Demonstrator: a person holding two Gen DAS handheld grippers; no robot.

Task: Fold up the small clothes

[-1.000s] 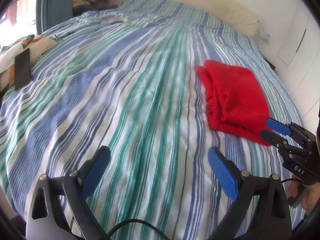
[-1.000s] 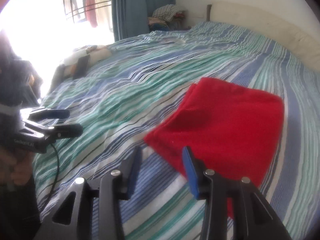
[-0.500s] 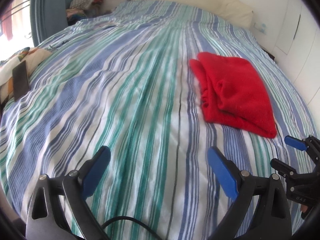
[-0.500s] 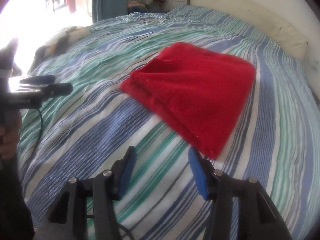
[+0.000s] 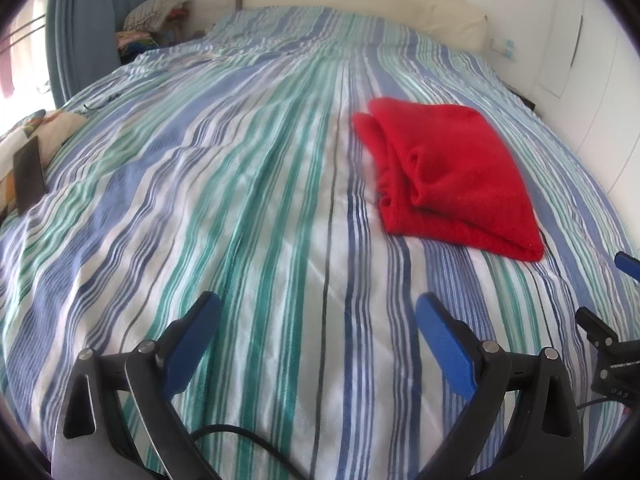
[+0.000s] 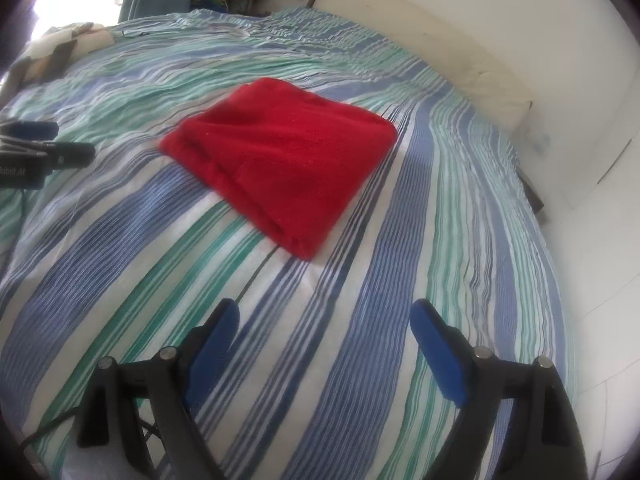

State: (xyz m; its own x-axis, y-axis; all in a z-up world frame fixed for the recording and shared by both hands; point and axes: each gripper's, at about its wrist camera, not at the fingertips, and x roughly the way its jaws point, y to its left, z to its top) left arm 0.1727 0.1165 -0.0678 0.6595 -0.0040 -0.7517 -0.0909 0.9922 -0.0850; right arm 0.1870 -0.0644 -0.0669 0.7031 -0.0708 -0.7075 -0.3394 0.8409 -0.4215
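The left gripper (image 5: 316,340) is spread wide and holds nothing. The red cloth (image 5: 452,172) lies folded on the striped bed (image 5: 200,200), past both grippers. It looks soft, fuzzy and light; a corner seems best to grab. The right gripper (image 6: 324,340) is spread wide too.

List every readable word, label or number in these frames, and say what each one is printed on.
"DAS": white letters on the body of the right tool, at the right edge of the left view; partly cut off.
"Robot_AI": white print on the body of the left tool, at the left edge of the right view; blurred, uncertain reading.
No text on the red cloth or the bedspread.
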